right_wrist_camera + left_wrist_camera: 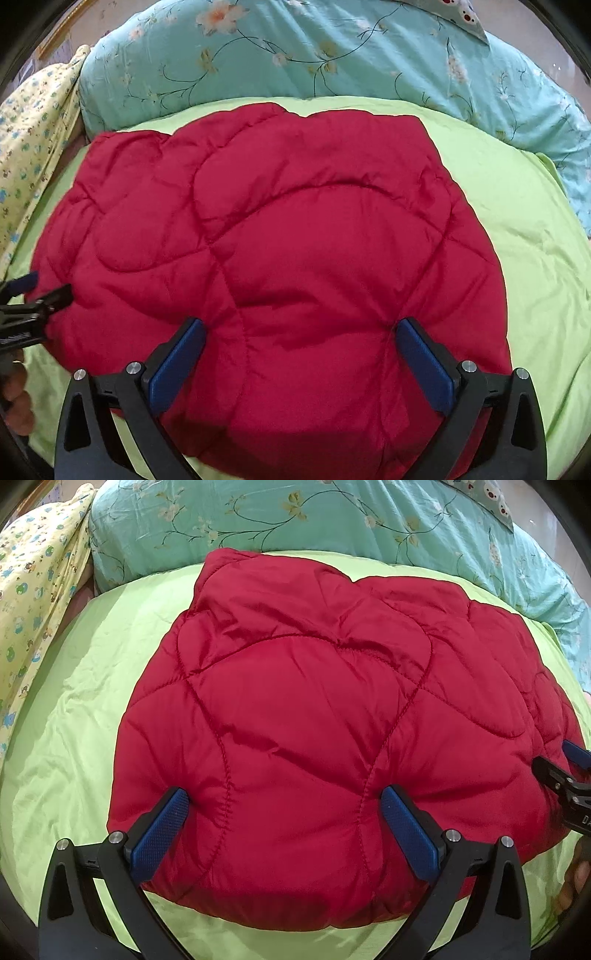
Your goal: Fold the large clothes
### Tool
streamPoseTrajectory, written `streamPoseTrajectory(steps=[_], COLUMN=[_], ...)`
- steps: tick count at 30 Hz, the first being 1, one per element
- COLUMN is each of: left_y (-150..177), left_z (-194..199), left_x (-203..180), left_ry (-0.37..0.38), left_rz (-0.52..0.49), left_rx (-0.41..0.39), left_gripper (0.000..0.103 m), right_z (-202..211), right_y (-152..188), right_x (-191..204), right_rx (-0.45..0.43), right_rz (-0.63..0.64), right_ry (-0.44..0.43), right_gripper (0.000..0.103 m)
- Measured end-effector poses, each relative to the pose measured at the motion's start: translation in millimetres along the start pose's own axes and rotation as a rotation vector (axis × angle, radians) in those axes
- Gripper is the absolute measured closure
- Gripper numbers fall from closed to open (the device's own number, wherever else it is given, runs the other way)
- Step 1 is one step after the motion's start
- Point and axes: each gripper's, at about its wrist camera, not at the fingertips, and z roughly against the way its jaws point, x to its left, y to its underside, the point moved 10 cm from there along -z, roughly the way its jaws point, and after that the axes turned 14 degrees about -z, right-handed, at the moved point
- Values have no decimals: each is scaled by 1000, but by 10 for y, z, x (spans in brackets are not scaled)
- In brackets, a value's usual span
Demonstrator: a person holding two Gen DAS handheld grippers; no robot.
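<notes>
A red quilted puffy garment [314, 709] lies folded into a thick block on the light green sheet [74, 709]; it also fills the right wrist view [295, 240]. My left gripper [284, 797] is open, its blue pads [162, 834] pressing into the garment's near edge on the left side. My right gripper [301, 328] is open, its blue pads [428, 365] spread over the near edge on the right side. Each gripper shows at the other view's edge: the right gripper [569, 786] and the left gripper [33, 302].
A teal floral quilt [332, 520] runs along the far side of the bed. A yellow patterned cloth [33, 590] lies at the far left. Green sheet shows on both sides of the garment [535, 240].
</notes>
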Motion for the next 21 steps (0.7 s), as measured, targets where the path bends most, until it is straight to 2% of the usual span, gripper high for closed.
streamPoseTrajectory(steps=[6, 21], left_y=[3, 161], left_z=[4, 267], left_x=[-4, 3], left_ry=[1, -1], left_rz=[1, 22], left_rx=[1, 8], left_gripper=[0, 0], right_z=[51, 579], right_y=[13, 144], right_x=[15, -36], right_rx=[-1, -39], right_rz=[-7, 1], right_ry=[3, -24], right_gripper=[0, 1])
